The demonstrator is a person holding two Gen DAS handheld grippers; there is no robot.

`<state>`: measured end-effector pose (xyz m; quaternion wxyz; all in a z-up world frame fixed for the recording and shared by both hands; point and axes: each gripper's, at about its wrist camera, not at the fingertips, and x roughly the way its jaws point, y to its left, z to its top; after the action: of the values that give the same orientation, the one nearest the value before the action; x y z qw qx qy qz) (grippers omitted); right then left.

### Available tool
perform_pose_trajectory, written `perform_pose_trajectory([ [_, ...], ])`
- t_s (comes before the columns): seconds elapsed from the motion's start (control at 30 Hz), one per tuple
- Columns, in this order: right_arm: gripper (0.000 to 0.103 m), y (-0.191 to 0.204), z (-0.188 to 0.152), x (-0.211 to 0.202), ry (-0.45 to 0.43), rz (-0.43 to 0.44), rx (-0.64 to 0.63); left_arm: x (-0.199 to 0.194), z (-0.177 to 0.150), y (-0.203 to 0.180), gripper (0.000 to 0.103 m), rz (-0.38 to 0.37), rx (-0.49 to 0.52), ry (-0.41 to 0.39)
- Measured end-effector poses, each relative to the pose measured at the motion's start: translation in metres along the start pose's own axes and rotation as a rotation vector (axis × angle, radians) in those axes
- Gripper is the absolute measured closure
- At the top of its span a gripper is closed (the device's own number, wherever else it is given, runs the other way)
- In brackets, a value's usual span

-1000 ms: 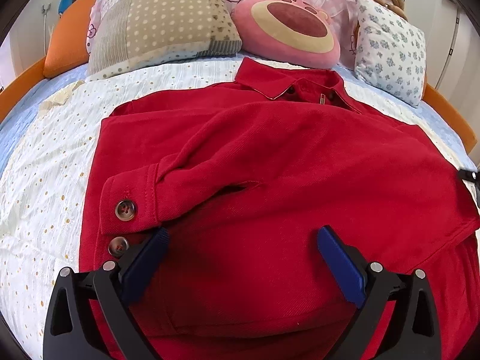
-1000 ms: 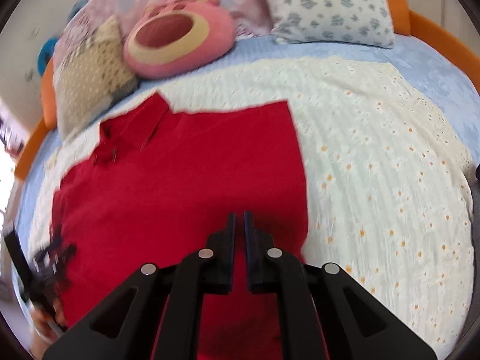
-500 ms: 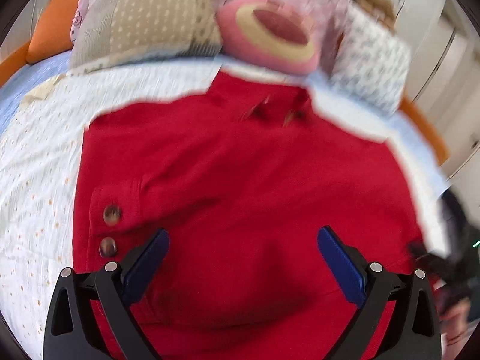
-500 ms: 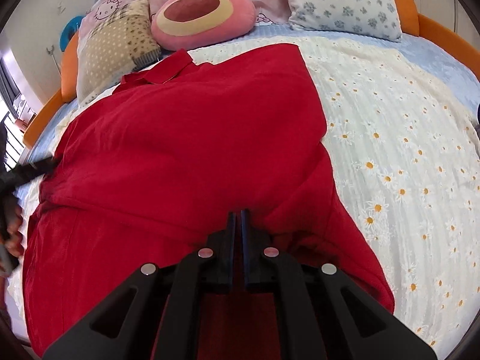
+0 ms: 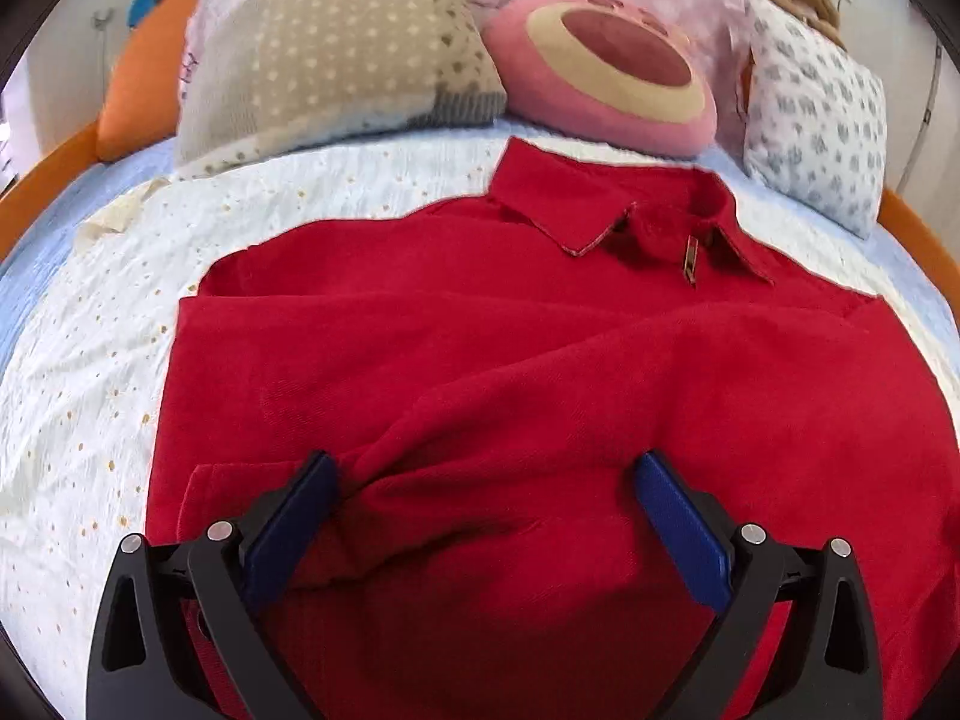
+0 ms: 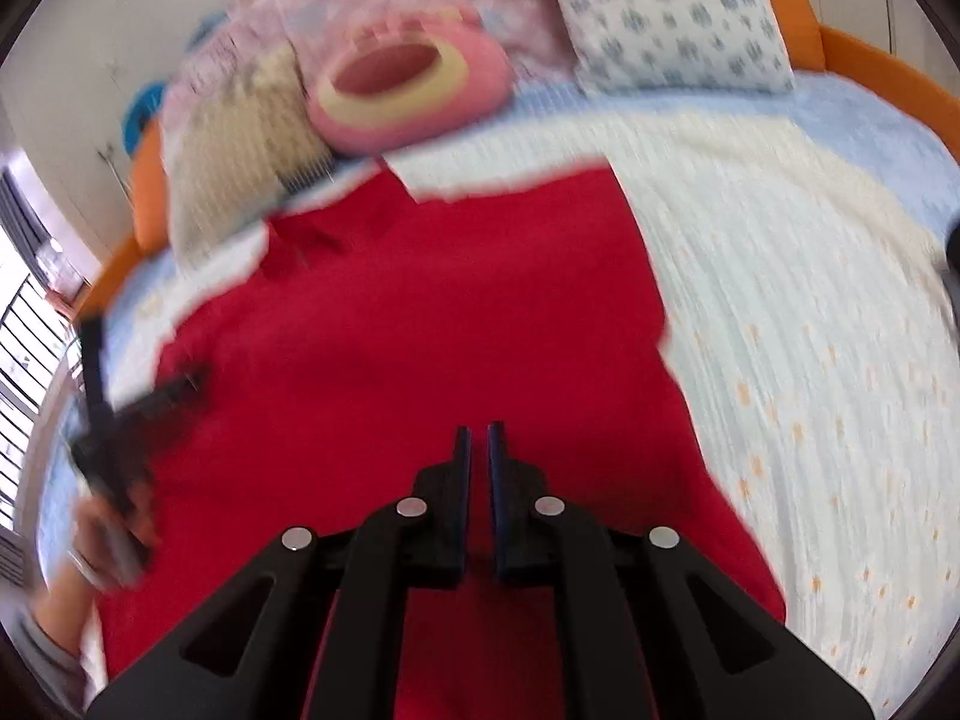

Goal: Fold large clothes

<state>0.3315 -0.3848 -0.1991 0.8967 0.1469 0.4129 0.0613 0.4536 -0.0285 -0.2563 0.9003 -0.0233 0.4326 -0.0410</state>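
Left gripper (image 5: 483,477) spread over red shirt (image 5: 540,372); right gripper (image 6: 478,438) opening, nearly together, empty; shirt hem cut off, right view blurred.

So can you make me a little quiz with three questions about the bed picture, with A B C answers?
1. Where is the round pink cushion?
A. at the head of the bed, past the shirt's collar
B. on the floor
C. on top of the shirt

2. What colour is the shirt?
A. green
B. red
C. black

3. How do the fingers of the left gripper stand?
A. squeezed flat together
B. wide apart over the shirt
C. holding a cushion

Answers:
1. A, it lies among the pillows beyond the collar.
2. B, the cloth is red all over.
3. B, the blue fingers have a broad gap with red cloth between them, and they do not pinch it.
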Motion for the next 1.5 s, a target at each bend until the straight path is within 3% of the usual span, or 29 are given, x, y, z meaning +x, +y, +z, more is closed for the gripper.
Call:
perform_pose_trajectory([
  [0.2, 0.096, 0.040, 0.056, 0.046, -0.018, -0.005, -0.028, 0.001, -0.001, 0.004, 0.003, -0.012, -0.006, -0.017],
  [0.4, 0.096, 0.048, 0.047, 0.108, 0.106, -0.091, -0.094, 0.000, -0.005, 0.003, 0.003, -0.006, -0.003, -0.029],
  [0.53, 0.096, 0.042, 0.051, 0.088, 0.035, -0.053, -0.066, 0.000, -0.006, 0.005, 0.003, -0.012, -0.008, -0.036],
  [0.67, 0.096, 0.016, 0.071, 0.059, -0.071, -0.124, 0.000, 0.001, -0.006, 0.003, 0.003, 0.007, 0.006, -0.036],
  [0.77, 0.096, -0.009, 0.085, 0.063, -0.057, -0.189, 0.046, 0.001, -0.005, 0.002, 0.003, 0.013, 0.009, -0.038],
  [0.93, 0.096, -0.022, 0.095, 0.087, -0.014, -0.272, 0.019, 0.001, -0.006, 0.002, 0.003, 0.012, 0.008, -0.041],
  [1.1, 0.096, -0.031, 0.086, 0.119, 0.041, -0.315, -0.001, 0.002, -0.006, 0.000, 0.003, 0.022, 0.013, -0.048],
  [1.3, 0.096, -0.020, 0.078, 0.114, -0.055, -0.374, -0.042, 0.003, -0.007, -0.003, 0.002, 0.040, 0.021, -0.053],
  [1.4, 0.096, -0.016, 0.072, 0.081, -0.153, -0.327, -0.003, 0.004, -0.007, -0.003, 0.002, 0.042, 0.021, -0.052],
  [1.5, 0.095, -0.007, 0.061, 0.048, -0.127, -0.219, 0.003, 0.004, -0.007, -0.004, 0.002, 0.041, 0.022, -0.045],
])
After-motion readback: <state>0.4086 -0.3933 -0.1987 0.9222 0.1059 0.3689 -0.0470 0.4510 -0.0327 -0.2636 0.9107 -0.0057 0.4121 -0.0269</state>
